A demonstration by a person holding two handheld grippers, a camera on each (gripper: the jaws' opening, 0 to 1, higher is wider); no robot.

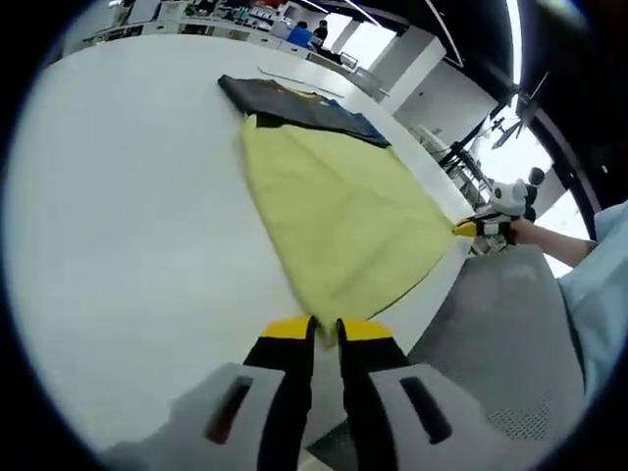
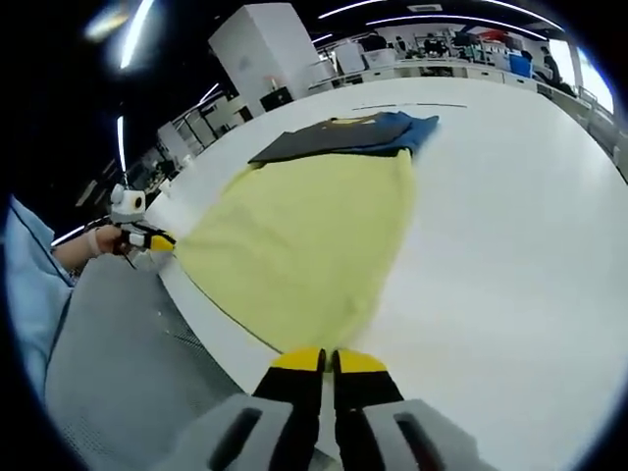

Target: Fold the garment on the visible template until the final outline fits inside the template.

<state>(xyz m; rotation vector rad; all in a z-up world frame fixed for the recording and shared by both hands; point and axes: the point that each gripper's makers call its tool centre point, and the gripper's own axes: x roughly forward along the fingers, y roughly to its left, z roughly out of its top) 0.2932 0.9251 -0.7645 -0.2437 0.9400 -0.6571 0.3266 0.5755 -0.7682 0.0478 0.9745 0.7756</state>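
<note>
Gripping one corner of the pale yellow fabric garment (image 1: 334, 211), the left gripper (image 1: 327, 331) had its yellow-tipped black jaws pressed together on the cloth edge at 6 o'clock in the left gripper view. From that pinch the garment fanned out toward 12 o'clock across the broad white table (image 1: 128, 216), lying flat on the surface with its far edge touching a dark navy-and-charcoal rectangular cloth (image 1: 294, 103) that rested beyond it. At 3 o'clock in the same view the right gripper (image 1: 469, 229) showed small, its yellow tips nipped onto the garment's other near corner, with a person's hand (image 1: 535, 234) behind it and a light blue sleeve (image 1: 601, 285) at the edge. A grey fabric surface (image 1: 500, 334) lay below the table's rim toward 4 o'clock.

Seen from the right gripper view, the right gripper (image 2: 328, 361) likewise clamped its jaws tight on the yellow garment (image 2: 304, 235) at 6 o'clock, the cloth spreading up toward the dark cloth (image 2: 343, 135) near 12 o'clock. The left gripper (image 2: 159, 241) appeared at 9 o'clock, closed on the opposite corner, just off the white table (image 2: 491, 216) edge. The garment's near hem stretched between the two tools along the table's rim. Desks, white pillars and distant people stood far behind the table.
</note>
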